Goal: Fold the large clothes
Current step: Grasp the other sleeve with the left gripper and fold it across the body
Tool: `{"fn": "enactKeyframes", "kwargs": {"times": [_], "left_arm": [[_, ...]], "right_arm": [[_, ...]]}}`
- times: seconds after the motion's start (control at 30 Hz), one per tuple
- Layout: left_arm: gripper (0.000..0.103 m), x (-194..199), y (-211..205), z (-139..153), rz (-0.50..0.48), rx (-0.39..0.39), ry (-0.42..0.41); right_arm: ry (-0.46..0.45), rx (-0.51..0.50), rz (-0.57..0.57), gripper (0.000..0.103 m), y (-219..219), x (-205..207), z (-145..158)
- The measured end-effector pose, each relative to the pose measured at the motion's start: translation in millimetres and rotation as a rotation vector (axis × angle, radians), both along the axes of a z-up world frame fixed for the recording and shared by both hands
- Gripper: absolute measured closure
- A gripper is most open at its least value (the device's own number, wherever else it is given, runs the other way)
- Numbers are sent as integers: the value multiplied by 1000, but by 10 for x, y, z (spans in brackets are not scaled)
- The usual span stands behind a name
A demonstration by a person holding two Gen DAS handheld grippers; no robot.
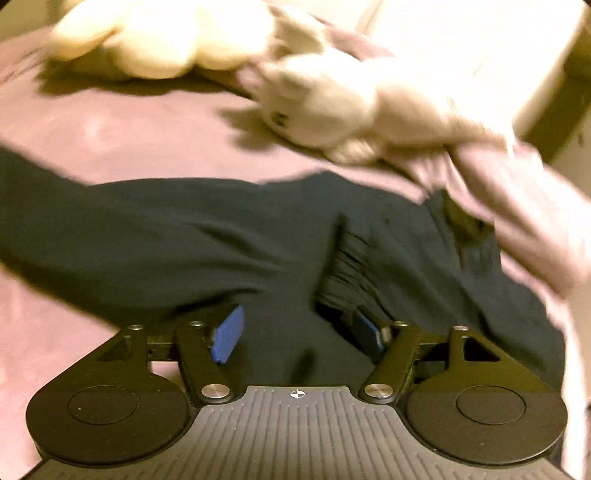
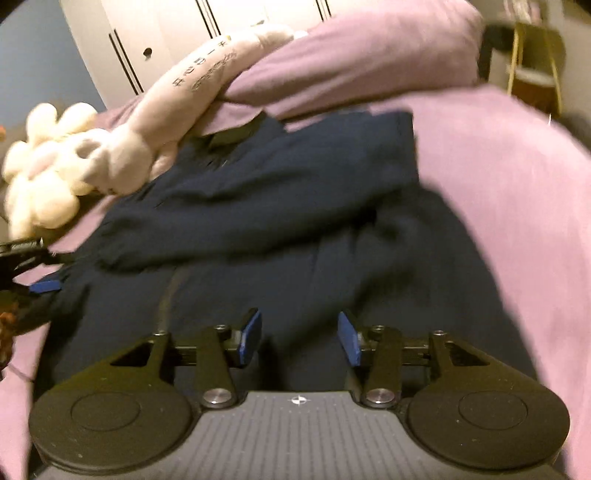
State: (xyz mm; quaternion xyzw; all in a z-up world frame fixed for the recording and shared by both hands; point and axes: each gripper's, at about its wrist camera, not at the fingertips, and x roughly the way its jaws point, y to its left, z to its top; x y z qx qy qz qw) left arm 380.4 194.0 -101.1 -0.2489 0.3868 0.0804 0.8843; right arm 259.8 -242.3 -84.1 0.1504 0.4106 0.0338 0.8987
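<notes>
A large dark navy garment (image 1: 207, 236) lies spread and partly folded on a pink bed sheet (image 1: 122, 125). In the right wrist view the garment (image 2: 280, 206) has one layer folded over the rest. My left gripper (image 1: 299, 332) is open, its blue pads (image 1: 229, 334) wide apart, low over the cloth near a ribbed waistband (image 1: 347, 266). My right gripper (image 2: 299, 338) is open just above the garment's near part. The left gripper also shows at the left edge of the right wrist view (image 2: 33, 273).
A white plush toy (image 1: 321, 103) and a cream flower-shaped plush (image 1: 147, 40) lie beyond the garment. A pink pillow (image 2: 362, 55) sits at the head of the bed. A white wardrobe (image 2: 166, 33) stands behind, and a yellow chair (image 2: 535, 62) at the right.
</notes>
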Motion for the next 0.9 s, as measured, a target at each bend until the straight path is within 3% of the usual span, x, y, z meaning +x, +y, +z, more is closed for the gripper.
{"fn": "enactKeyframes", "kwargs": {"times": [0.1,0.23,0.4,0.5,0.53,0.63,0.73,0.83,0.9], "left_arm": [[19,-274,484,-24,135,-54,-21],[21,-563,1221,-200,363,-191,-19],[28,-803,1952,-466,639,-368,-95],[52,-866,2230,-656,726,-518,-158],[65,-863,2306,-720,739,-568,-164],[86,-852,2428,-808,764,-643,-150],[94,-823,2439,-712,735,-610,-170],[95,-776,2278,-333,642,-453,-259],[95,-656,2100,-1,527,-395,-322]], "right_arm": [[7,79,-47,54,-74,-278,-60],[26,106,-107,53,-168,-375,-38],[38,36,-124,53,-145,-320,4],[44,16,-132,52,-123,-287,17],[48,11,-131,52,-107,-267,13],[54,-5,-126,52,-88,-239,21],[36,-19,-121,52,-98,-225,58],[14,-21,-123,52,-150,-252,126],[4,-13,-122,52,-199,-262,164]]}}
